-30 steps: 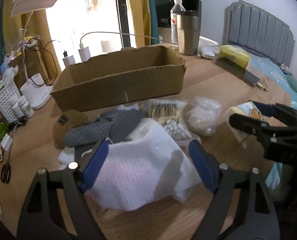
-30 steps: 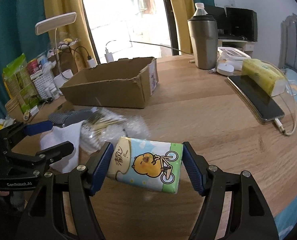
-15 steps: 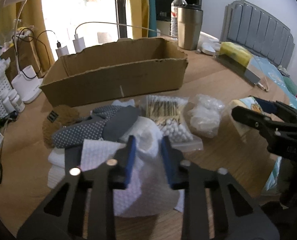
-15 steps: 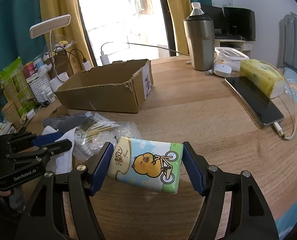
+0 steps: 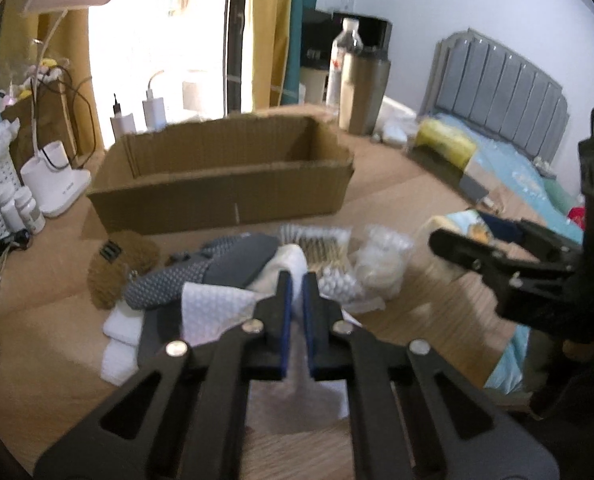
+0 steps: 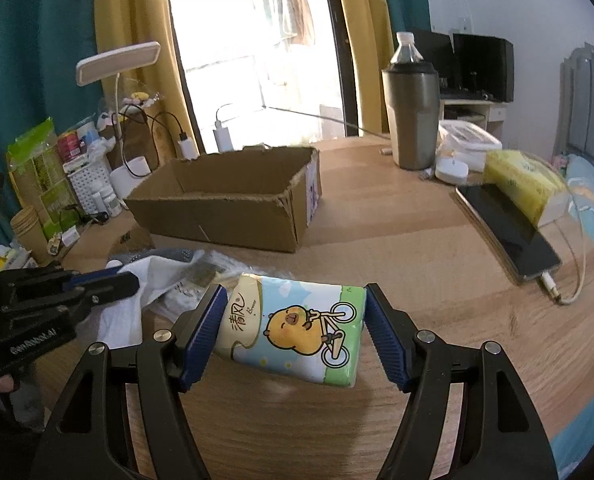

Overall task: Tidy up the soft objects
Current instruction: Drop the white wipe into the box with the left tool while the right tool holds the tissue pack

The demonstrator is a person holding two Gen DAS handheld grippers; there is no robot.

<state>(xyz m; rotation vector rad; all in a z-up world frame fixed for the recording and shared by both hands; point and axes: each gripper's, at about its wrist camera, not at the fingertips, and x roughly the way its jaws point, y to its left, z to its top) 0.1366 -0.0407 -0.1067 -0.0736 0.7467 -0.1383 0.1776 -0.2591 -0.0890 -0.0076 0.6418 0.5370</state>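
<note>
My left gripper [image 5: 297, 280] is shut on a white cloth [image 5: 217, 312] and lifts it from the pile of soft things. Dark dotted fabric [image 5: 169, 280], a brown fuzzy piece [image 5: 113, 272], a cotton-swab bag [image 5: 329, 248] and a cotton bag [image 5: 383, 264] lie in front of the open cardboard box [image 5: 225, 192]. My right gripper [image 6: 293, 320] is shut on a tissue pack [image 6: 293, 328] with a cartoon on it, held just above the table. The box also shows in the right wrist view [image 6: 233, 208].
A white lamp [image 5: 53, 184] and bottles stand at the left. A steel tumbler [image 6: 411, 120], a phone on a cable [image 6: 509, 232] and a yellow tissue pack [image 6: 525, 184] are at the right. Bare wood lies between box and phone.
My left gripper closed from wide open onto the white cloth and raised it. My right gripper kept its hold on the tissue pack and rose slightly.
</note>
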